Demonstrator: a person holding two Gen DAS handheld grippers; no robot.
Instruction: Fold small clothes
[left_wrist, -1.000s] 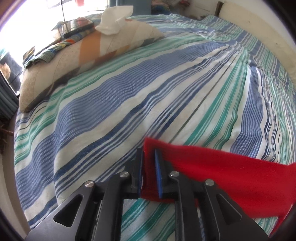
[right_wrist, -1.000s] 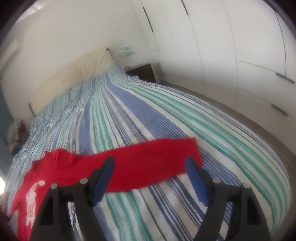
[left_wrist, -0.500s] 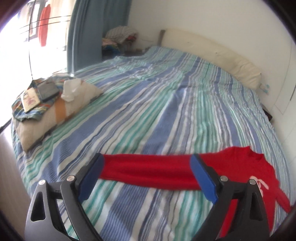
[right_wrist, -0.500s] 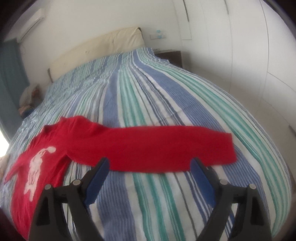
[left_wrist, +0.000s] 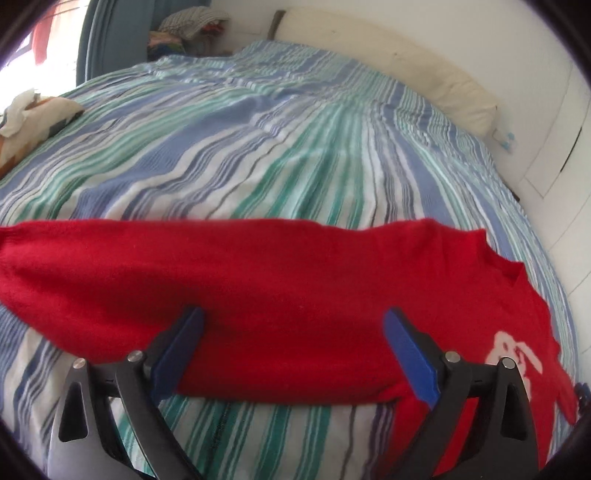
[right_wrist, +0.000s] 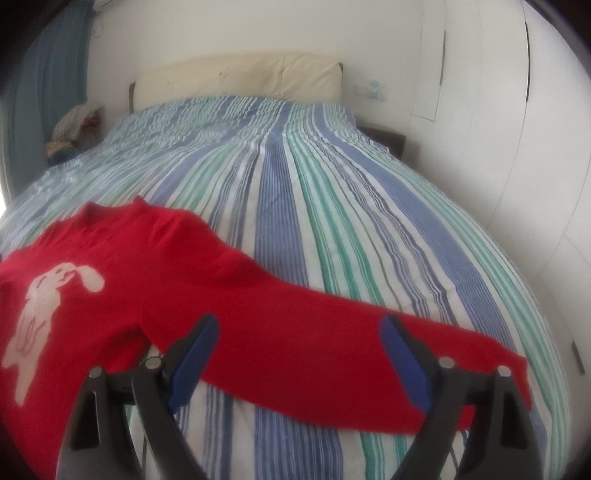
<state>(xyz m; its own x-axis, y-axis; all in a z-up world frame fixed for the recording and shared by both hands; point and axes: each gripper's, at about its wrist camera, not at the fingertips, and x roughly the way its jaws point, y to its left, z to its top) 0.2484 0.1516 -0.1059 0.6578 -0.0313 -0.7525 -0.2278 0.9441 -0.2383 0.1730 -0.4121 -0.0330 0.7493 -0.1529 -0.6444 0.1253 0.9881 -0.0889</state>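
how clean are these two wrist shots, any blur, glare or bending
Left wrist view: blown-out window glare at top left, striped bedspread smeared by motion blur, the bed bulging from fisheye distortion. Right wrist view: evenly lit, soft overall, red sweater fairly readable, wardrobe doors bowed by the lens.

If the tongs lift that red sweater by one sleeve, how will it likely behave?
The red sweater looks like soft knit lying flat on the striped bedspread, so it would probably droop limply from the pinch. The long sleeve would likely rise first, the body trailing. The fuzzy fabric probably grips rather than slips.
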